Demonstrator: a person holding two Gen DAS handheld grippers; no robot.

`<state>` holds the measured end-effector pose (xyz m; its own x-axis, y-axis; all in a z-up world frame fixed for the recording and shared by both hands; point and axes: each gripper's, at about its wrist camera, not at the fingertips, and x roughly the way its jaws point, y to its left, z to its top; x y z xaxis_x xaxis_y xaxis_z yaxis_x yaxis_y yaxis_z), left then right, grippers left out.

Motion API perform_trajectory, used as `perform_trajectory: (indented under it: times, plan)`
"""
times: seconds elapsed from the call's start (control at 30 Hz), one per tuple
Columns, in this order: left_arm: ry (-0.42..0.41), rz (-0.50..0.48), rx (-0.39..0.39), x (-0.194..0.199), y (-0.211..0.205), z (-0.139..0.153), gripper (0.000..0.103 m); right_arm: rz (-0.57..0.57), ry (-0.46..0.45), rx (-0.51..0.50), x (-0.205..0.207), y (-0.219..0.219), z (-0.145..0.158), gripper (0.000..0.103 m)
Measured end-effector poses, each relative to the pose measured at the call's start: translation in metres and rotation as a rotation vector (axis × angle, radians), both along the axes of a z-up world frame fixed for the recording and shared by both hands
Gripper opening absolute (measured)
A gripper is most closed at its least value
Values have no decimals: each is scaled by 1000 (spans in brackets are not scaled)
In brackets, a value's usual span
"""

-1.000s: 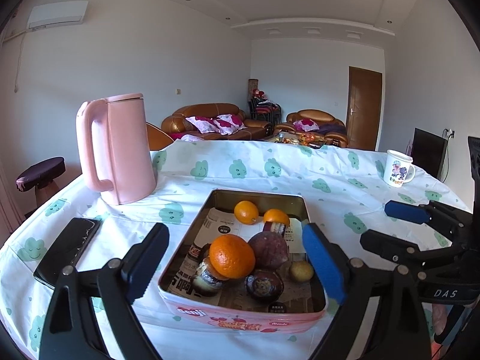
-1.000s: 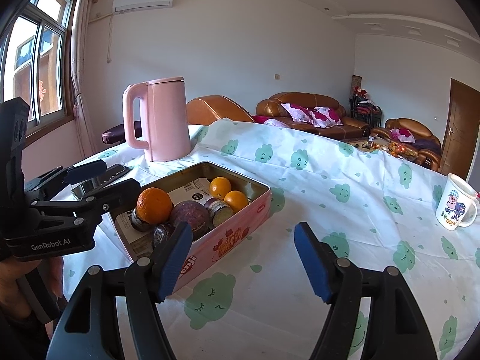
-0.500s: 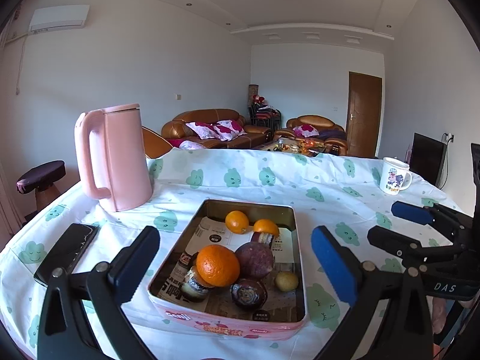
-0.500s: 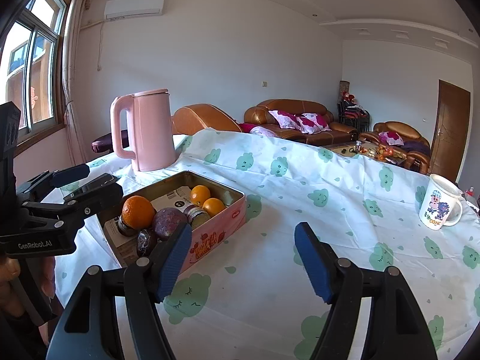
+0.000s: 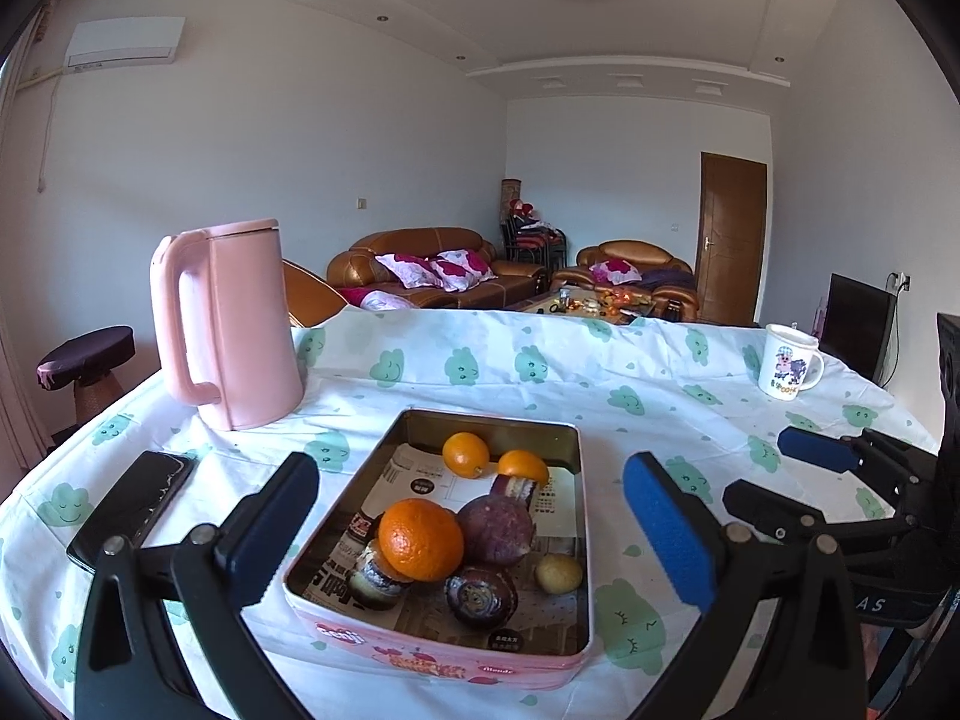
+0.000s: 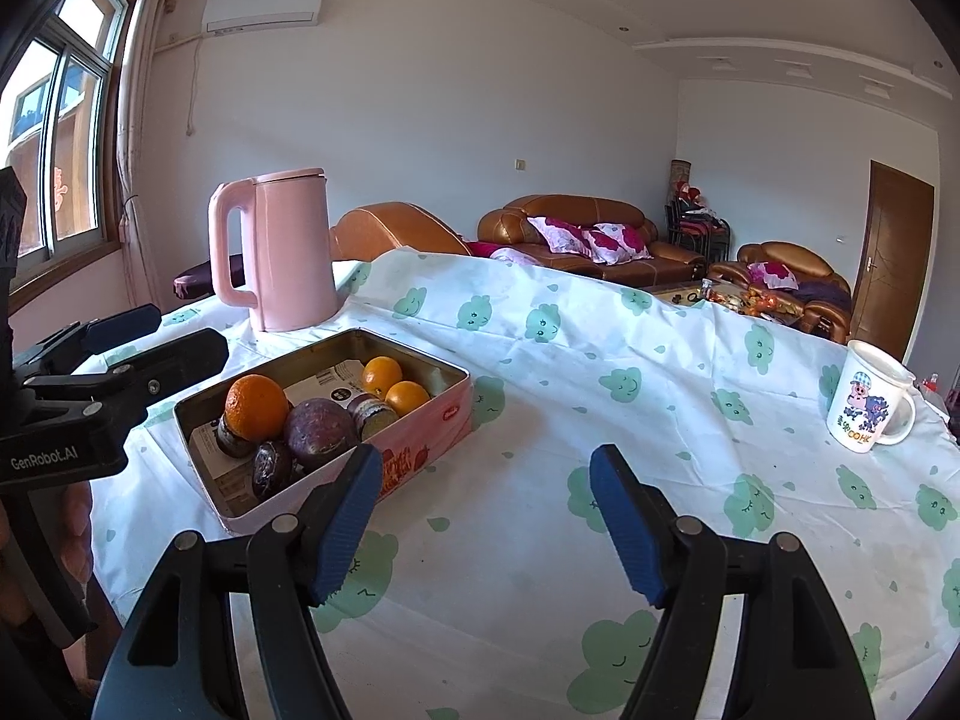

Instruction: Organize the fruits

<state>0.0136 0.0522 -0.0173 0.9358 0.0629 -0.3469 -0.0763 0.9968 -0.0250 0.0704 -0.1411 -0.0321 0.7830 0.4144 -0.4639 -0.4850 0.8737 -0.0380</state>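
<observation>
A pink-sided tin point(image 5: 432, 651) sits on the cloud-print tablecloth. It holds a large orange point(image 5: 420, 539), two small oranges point(image 5: 465, 454), a round purple fruit point(image 5: 495, 531), dark passion fruits point(image 5: 481, 597) and a small yellow fruit point(image 5: 558, 573). My left gripper point(image 5: 469, 516) hangs just before the tin's near wall, wide open, with nothing between its blue pads. In the right wrist view the tin point(image 6: 432, 438) lies to the left of my right gripper point(image 6: 486, 516), which is open over bare cloth. There the left gripper point(image 6: 162, 333) shows at the left edge.
A pink kettle point(image 5: 231, 324) stands behind the tin on the left, with a black phone point(image 5: 135, 504) lying in front of it. A cartoon mug point(image 6: 867, 414) stands at the far right. The right gripper point(image 5: 780, 474) reaches in beside the tin. The table edge runs close below both grippers.
The left jaws have spread slightly wider. Both grippers have drawn back a little from the tin, which now looks smaller. Nothing was picked up or moved.
</observation>
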Motion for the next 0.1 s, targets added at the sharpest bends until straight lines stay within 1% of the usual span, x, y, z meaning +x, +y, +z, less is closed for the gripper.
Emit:
perform_trajectory:
  times: [0.1]
  plan:
    - [11, -17, -9, 1, -3, 1, 103, -10, 9, 5, 2, -5, -1, 73]
